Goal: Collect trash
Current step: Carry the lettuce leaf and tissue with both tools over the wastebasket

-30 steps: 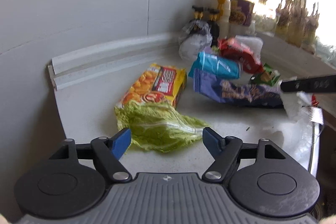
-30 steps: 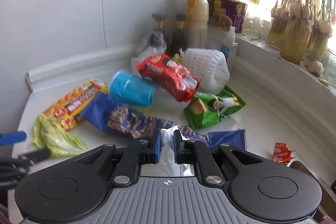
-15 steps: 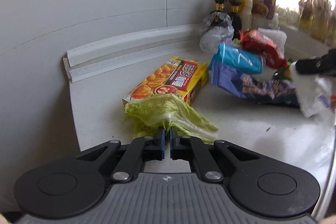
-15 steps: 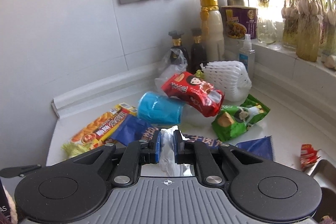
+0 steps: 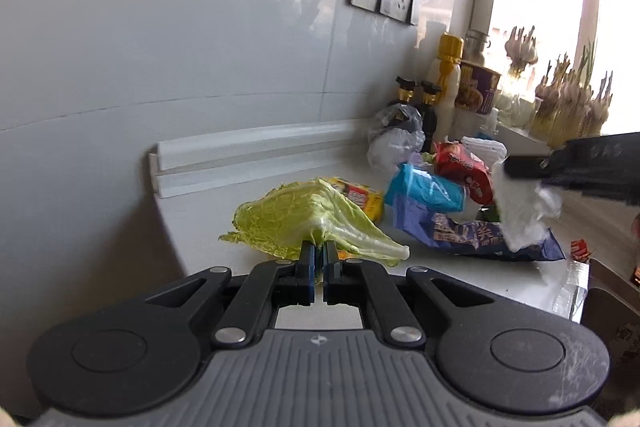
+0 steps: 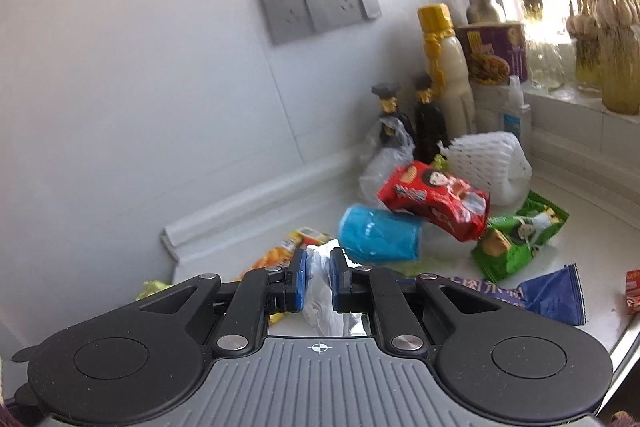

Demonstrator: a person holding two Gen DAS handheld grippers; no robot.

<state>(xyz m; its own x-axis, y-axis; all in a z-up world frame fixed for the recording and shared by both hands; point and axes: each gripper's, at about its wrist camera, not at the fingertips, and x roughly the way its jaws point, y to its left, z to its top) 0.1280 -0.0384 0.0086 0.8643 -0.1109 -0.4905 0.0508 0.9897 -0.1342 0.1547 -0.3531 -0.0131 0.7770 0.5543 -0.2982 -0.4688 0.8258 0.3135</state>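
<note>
My left tool (image 5: pixel 319 259) is pinched shut on the edge of a cabbage leaf (image 5: pixel 308 223), and the leaf hangs just above the table (image 5: pixel 440 267). My right tool (image 6: pixel 319 277) is squeezed tight on a crumpled white plastic wrapper (image 6: pixel 322 291).

I think the leaf could slip or tear. It is soft and floppy, and I only hold a small bit near its stem. If I swing it fast, it may rip and fall back down.

The leaf droops close to the yellow snack box (image 5: pixel 362 197) and the dark blue snack bag (image 5: pixel 472 235). It could brush them and drag them along.

The white wrapper is thin and slippery, so it could slide out too.

More trash lies on the table: a blue cup (image 6: pixel 378 235), a red snack bag (image 6: pixel 436 201) and a green snack bag (image 6: pixel 516 241).
</note>
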